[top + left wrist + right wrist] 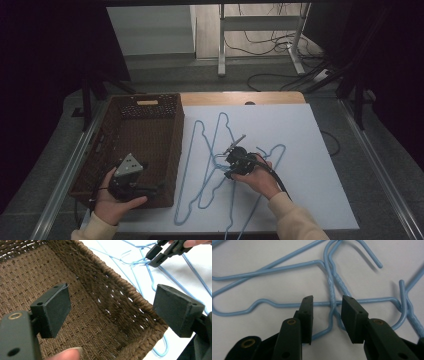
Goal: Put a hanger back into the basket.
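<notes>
Several light-blue wire hangers [210, 150] lie tangled on the white sheet [300, 150]. My right gripper [231, 161] is down among them. In the right gripper view its jaws [327, 312] stand either side of one hanger's twisted neck [331, 288], with a gap on each side, so it is open. My left gripper [152, 189] hovers open over the near right corner of the brown woven basket [150, 107] with nothing between its pads [55, 312]. The left gripper view shows the basket wall [117, 297] and, farther off, the right gripper [152, 258] on the hangers [135, 262].
The basket sits at the left of the sheet, its right wall along the hangers' left edge. A strip of wooden tabletop [240, 98] shows behind the sheet. Metal rails [385, 175] run along both sides. Cables and a frame leg [221, 45] are on the floor beyond.
</notes>
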The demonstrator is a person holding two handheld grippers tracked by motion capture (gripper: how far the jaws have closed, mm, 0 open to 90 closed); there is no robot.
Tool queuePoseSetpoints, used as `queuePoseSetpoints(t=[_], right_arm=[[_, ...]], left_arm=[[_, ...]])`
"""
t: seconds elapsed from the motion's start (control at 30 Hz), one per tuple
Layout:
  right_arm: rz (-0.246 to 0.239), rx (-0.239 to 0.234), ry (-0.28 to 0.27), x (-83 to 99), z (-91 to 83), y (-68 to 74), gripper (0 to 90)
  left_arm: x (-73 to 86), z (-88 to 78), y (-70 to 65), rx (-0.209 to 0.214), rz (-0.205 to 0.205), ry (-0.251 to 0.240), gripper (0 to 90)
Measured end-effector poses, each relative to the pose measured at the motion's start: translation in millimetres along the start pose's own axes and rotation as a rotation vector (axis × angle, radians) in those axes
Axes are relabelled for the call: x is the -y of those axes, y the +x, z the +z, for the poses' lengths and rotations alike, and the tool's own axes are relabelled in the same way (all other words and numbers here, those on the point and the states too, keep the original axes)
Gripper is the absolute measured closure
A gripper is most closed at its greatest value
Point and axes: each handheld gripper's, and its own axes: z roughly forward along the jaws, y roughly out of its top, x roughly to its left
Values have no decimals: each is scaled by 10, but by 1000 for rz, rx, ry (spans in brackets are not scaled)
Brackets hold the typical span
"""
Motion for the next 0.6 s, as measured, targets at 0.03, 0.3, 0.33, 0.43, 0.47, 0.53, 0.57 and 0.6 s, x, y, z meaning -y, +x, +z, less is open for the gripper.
queuePoseSetpoints(t=[0.03, 0.3, 0.33, 0.43, 0.47, 0.53, 0.57, 0.6], right_arm=[[-1, 4, 7, -2, 11, -1, 647], [-18, 29, 33, -23, 71, 6, 699], [-19, 31, 34, -26, 73, 7, 706], [-26, 35, 42, -33, 74, 19, 780], [-40, 47, 48, -37, 73, 38, 787], [-57, 59, 53, -39, 73, 54, 790], [-58, 62, 55, -39, 72, 59, 791], [-58, 62, 55, -39, 72, 59, 791]], left_arm=[[-1, -2, -2, 1, 1, -1, 151], [0, 5, -11, 1, 5, 2, 152], [-1, 6, -12, 1, 6, 2, 152], [-3, 8, -16, 1, 8, 3, 152], [-4, 5, -19, 0, 8, 2, 152], [-4, 4, -18, 0, 9, 2, 152], [-4, 3, -18, 1, 8, 1, 152], [-3, 2, -18, 0, 8, 1, 152]])
